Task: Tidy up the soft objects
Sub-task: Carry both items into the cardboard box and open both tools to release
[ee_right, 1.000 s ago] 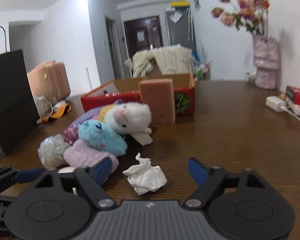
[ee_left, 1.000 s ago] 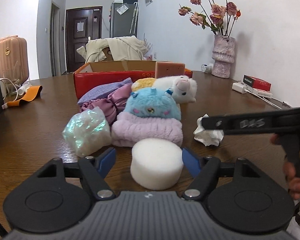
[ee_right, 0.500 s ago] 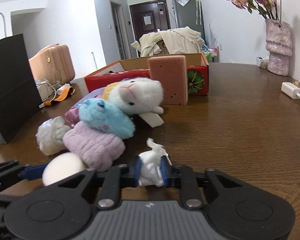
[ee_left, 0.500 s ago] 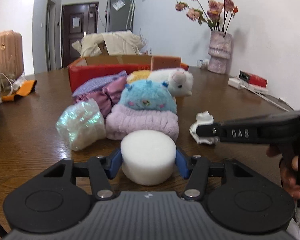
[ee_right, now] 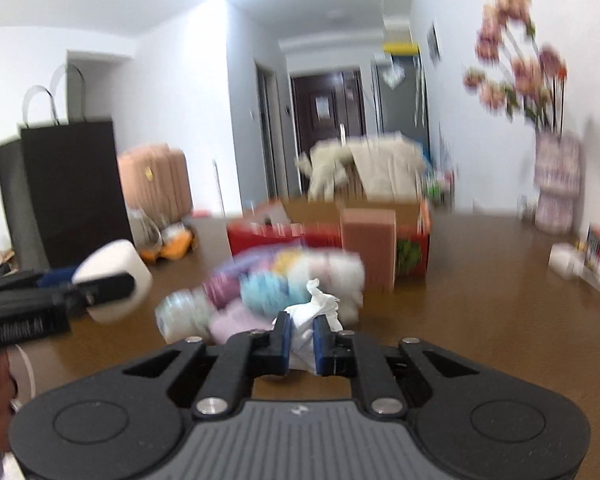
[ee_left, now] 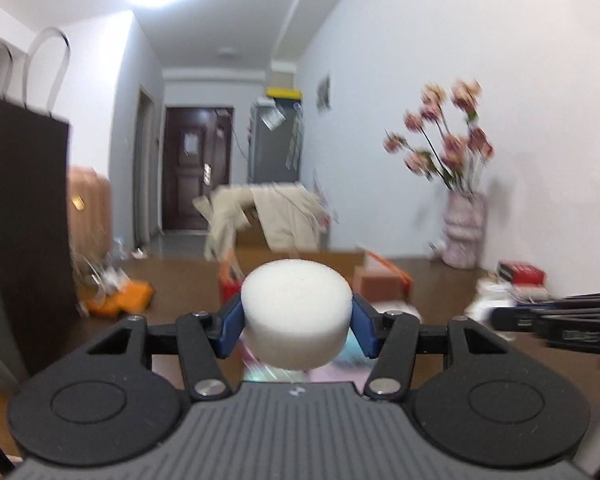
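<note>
A round white foam puck (ee_left: 296,312) sits between the blue pads of my left gripper (ee_left: 297,326), which is shut on it and holds it up in the air. The puck (ee_right: 114,280) also shows at the left of the right wrist view. My right gripper (ee_right: 301,342) is shut on a crumpled white tissue (ee_right: 316,312), raised above the brown table (ee_right: 480,300). Beyond it lies a blurred heap of soft things: a blue plush (ee_right: 266,292), a lilac cloth (ee_right: 240,324), a shiny wrapped bundle (ee_right: 182,312). A pink sponge block (ee_right: 368,246) leans on the red cardboard box (ee_right: 284,236).
A black paper bag (ee_right: 72,188) and a peach suitcase (ee_right: 156,180) stand at the left. A vase of pink flowers (ee_right: 556,188) is by the right wall. A white charger (ee_right: 564,260) and a red packet (ee_left: 520,272) lie on the table's right side.
Both grippers closed, the left on the foam puck and the right on the tissue, then rose off the table with them. Both views tilted upward and blurred.
</note>
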Available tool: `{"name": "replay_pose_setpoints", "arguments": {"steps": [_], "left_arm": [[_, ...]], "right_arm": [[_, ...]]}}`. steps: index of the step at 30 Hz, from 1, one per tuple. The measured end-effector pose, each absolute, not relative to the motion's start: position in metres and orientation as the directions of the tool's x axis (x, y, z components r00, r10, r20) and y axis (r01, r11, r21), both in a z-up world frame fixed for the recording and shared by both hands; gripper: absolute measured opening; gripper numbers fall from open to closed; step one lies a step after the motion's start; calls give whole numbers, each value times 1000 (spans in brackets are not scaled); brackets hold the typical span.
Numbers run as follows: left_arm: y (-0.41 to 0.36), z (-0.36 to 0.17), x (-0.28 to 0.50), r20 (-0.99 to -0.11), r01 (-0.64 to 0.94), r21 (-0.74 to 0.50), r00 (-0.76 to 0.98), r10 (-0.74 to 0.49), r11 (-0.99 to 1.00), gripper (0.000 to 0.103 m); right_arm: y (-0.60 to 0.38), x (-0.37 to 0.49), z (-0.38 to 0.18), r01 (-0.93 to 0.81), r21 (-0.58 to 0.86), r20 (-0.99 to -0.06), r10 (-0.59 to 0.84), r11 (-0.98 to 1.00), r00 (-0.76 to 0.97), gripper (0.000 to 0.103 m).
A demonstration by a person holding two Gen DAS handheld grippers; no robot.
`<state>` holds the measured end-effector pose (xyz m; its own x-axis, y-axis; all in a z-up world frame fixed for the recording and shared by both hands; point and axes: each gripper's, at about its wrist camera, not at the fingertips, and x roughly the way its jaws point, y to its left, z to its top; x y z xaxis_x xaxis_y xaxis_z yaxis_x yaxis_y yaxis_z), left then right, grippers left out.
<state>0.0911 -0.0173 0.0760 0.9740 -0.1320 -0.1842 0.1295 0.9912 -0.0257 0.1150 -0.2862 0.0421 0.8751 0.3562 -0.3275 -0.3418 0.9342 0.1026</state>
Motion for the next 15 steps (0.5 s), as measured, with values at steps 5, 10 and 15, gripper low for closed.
{"name": "replay_pose_setpoints", "arguments": {"steps": [5,10,15], "left_arm": [[5,119,125,-179,35,0,983,-34,999,57],[24,142,181,-158,-45,10,986,46,999,57],[31,158,253,-226,-12,-21,974,7,1000,57]], "right_arm": [[-295,116,88,-368,61,-240,371,928,897,11],[-303,149,117,-357,10,-184,353,934,917,11],[-325,213,145,-324,30,-178,324,945,929,11]]}}
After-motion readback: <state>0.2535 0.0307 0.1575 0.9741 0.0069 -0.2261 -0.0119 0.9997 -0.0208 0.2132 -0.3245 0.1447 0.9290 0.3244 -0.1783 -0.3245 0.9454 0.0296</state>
